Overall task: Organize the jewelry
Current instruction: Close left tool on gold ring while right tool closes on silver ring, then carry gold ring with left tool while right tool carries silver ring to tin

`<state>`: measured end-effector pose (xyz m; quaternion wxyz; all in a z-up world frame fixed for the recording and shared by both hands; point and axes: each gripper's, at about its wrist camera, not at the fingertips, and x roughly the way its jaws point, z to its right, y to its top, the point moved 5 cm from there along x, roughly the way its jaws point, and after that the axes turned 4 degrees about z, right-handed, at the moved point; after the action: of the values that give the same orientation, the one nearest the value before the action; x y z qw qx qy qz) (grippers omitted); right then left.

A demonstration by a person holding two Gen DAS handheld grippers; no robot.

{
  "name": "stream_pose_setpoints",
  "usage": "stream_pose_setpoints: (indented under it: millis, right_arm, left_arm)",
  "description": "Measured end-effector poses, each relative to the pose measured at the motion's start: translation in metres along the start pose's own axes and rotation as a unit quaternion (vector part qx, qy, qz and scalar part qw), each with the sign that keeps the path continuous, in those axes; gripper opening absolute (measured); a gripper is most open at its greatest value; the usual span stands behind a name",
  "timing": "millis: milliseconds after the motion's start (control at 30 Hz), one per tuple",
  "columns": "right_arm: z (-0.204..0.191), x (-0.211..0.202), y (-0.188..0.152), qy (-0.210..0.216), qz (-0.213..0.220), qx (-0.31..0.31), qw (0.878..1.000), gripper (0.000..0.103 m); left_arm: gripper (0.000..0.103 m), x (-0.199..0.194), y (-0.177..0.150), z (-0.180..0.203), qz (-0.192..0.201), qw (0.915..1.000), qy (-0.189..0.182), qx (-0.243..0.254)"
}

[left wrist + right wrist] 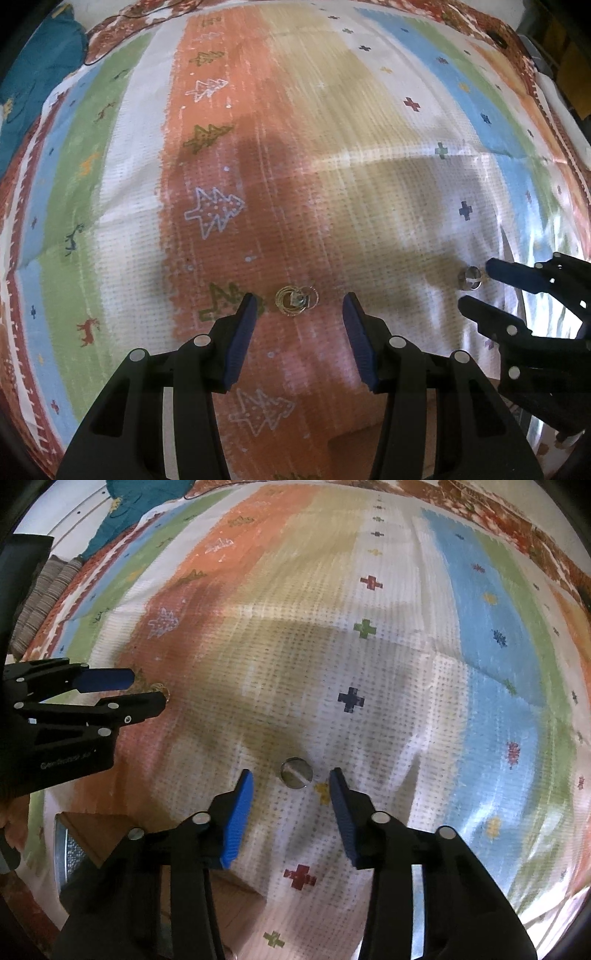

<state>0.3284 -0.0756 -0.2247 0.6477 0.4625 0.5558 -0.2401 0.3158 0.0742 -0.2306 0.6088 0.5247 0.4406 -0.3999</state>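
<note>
Two pieces of jewelry lie on the striped cloth (pixel 332 184). A tangle of gold hoops (pixel 295 300) rests on the orange stripe, between the spread fingers of the left tool (pixel 299 306). To its right, a silver ring (pixel 296 772) sits on the white stripe, just ahead of the right tool (pixel 291 781), also spread apart and holding nothing. No container can be made out clearly.

In the right wrist view the left gripper (pixel 142 690) covers most of the gold jewelry (pixel 160 689), leaving only a sliver. The brown box (pixel 96 836) at lower left is largely hidden behind the right gripper's (pixel 291 781) body. The silver ring's (pixel 470 277) details are too small to tell.
</note>
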Motion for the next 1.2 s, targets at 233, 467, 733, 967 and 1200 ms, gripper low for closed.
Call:
stream_pose_setpoints:
  millis: [233, 467, 733, 967, 1200]
  right_arm:
    - [0.000, 0.009, 0.003, 0.007, -0.001, 0.000, 1.000, 0.028]
    - [0.001, 0.009, 0.002, 0.006, -0.003, -0.003, 1.000, 0.020]
    - [0.004, 0.003, 0.002, 0.008, 0.004, 0.001, 1.000, 0.020]
    - [0.004, -0.005, 0.001, 0.012, 0.007, 0.003, 1.000, 0.020]
    - [-0.002, -0.027, -0.003, 0.012, 0.027, -0.003, 1.000, 0.020]
  left_arm:
    - [0.032, 0.017, 0.006, 0.003, -0.014, 0.9999, -0.005, -0.001]
    - [0.017, 0.022, 0.004, -0.002, -0.011, 0.9999, 0.001, -0.002]
    - [0.016, 0.018, 0.004, -0.015, -0.004, 0.9998, -0.002, -0.018]
    - [0.016, 0.002, -0.002, -0.027, 0.010, 0.9998, 0.003, -0.019]
    - [0.016, -0.029, -0.010, -0.020, 0.024, 0.9995, -0.016, -0.014]
